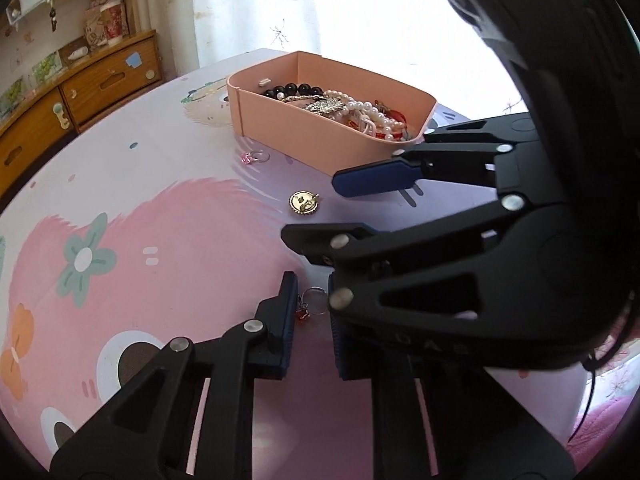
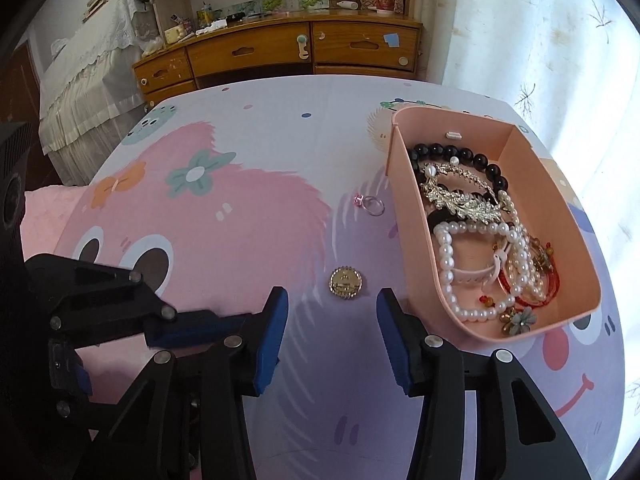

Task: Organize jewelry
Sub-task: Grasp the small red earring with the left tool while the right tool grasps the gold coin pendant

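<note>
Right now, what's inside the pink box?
The pink box holds black beads, a pearl bracelet, a gold leaf piece, red strings and a flower charm. Anything beneath that pile is hidden.

A wooden dresser (image 2: pixel 280 54) with drawers stands against the far wall, cluttered on top. Left of it is a bed (image 2: pixel 92 60) under a lace-edged cover. Daylight glows through the white leaf-printed curtain (image 2: pixel 540 40) on the right.
</note>
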Tool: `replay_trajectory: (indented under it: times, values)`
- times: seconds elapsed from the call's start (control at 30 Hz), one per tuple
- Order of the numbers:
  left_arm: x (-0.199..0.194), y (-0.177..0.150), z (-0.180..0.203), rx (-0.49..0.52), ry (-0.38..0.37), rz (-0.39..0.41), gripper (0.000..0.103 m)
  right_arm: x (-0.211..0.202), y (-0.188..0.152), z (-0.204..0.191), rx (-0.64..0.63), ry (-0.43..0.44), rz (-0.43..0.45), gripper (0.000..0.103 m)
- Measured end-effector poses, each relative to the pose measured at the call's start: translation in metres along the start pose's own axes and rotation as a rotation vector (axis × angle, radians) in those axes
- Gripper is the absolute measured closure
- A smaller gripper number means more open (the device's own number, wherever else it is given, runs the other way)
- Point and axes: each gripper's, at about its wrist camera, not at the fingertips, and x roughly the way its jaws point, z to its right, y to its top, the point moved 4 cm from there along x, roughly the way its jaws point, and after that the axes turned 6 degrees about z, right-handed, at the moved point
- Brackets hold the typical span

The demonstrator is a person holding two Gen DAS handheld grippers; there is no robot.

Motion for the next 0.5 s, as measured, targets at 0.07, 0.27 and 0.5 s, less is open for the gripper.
replay_trajectory:
  times: [0.07, 0.27, 0.5]
  values:
    - [-0.001, -0.002, -0.002, 0.002, -0.002, -0.003, 0.102, 0.003, 0.003, 0.0, -0.001, -0.001, -0.002, 0.055]
    - [-0.008, -0.011, -0.007, 0.016, 0.028, -0.015, 0.102, 0.011, 0.003, -0.009, -0.045, -0.003, -0.023, 0.057]
    - [-0.023, -0.015, -0.026, -0.048, 0.086, -0.022, 0.103, 0.016, 0.002, -0.013, -0.049, -0.031, -0.011, 0.065]
